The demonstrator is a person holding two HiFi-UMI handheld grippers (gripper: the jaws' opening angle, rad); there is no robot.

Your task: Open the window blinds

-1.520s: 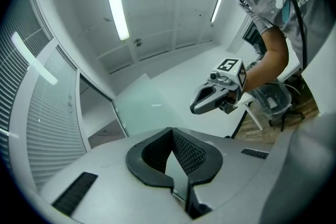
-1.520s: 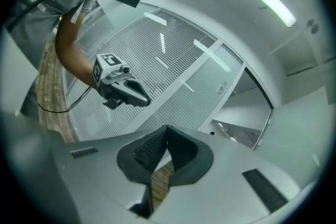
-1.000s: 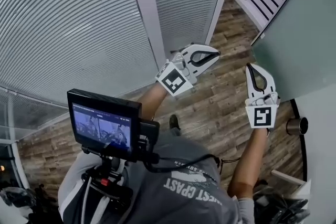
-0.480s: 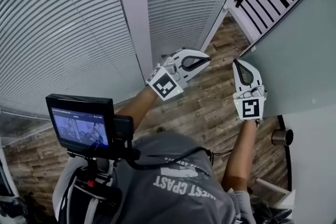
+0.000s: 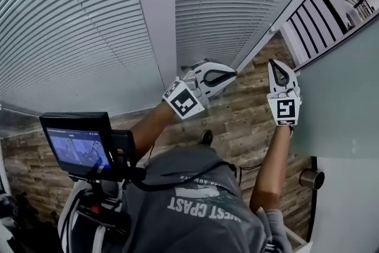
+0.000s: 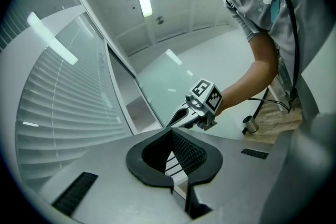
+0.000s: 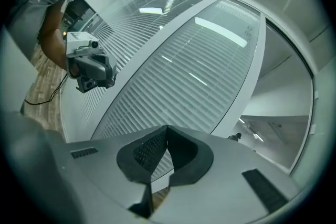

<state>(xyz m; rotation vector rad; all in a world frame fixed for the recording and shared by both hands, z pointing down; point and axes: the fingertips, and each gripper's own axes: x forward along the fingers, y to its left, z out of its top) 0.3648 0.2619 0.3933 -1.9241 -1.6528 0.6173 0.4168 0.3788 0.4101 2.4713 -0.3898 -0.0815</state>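
The left gripper [image 5: 234,73], white with a marker cube at its back, has its jaws closed tip to tip with nothing between them. It points level at the low part of the white horizontal-slat window blinds [image 5: 237,3], just right of the white upright frame post [image 5: 153,9]. It appears to stop just short of the slats, though the steep downward view makes contact hard to judge.

The right gripper [image 5: 274,63] is to its right, apart from it. Its jaws are also pressed fully together and hold nothing. It points at the far right edge of the same blind, beside a pale frosted glass wall [image 5: 343,86].

All the slats lie flat and closed. A second blind panel [image 5: 59,26] hangs left of the post.

Below the grippers is brown wood-plank floor [image 5: 237,121]. Nearest the camera are the person's grey shirt [image 5: 195,204] and a small black monitor [image 5: 77,148] at the left.
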